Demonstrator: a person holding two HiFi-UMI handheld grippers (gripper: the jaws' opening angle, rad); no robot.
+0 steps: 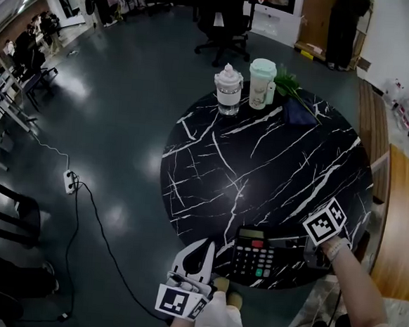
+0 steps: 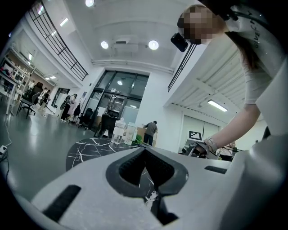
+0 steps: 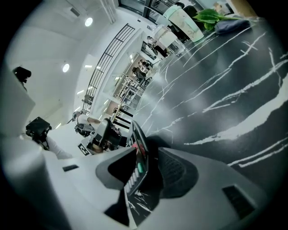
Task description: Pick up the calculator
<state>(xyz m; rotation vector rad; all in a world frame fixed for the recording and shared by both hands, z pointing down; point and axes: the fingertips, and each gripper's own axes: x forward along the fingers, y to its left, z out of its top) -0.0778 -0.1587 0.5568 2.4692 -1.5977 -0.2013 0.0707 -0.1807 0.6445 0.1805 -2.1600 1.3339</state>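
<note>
A black calculator (image 1: 257, 259) with a red key and a green key lies at the near edge of the round black marble table (image 1: 261, 164). My right gripper (image 1: 298, 246) reaches in from the right and is shut on the calculator's right end. In the right gripper view the calculator (image 3: 136, 167) stands edge-on between the two dark pads of the right gripper (image 3: 145, 174). My left gripper (image 1: 201, 249) hangs just off the table's near rim, left of the calculator, and is shut on nothing. Through the closed left gripper (image 2: 145, 167) only a sliver of the tabletop shows.
At the table's far side stand a clear bottle (image 1: 228, 89), a cup with a green lid (image 1: 261, 82), green leaves (image 1: 290, 83) and a dark blue cloth (image 1: 299, 112). A wooden bench (image 1: 400, 224) runs along the right. A power strip (image 1: 68, 181) and cable lie on the floor at left.
</note>
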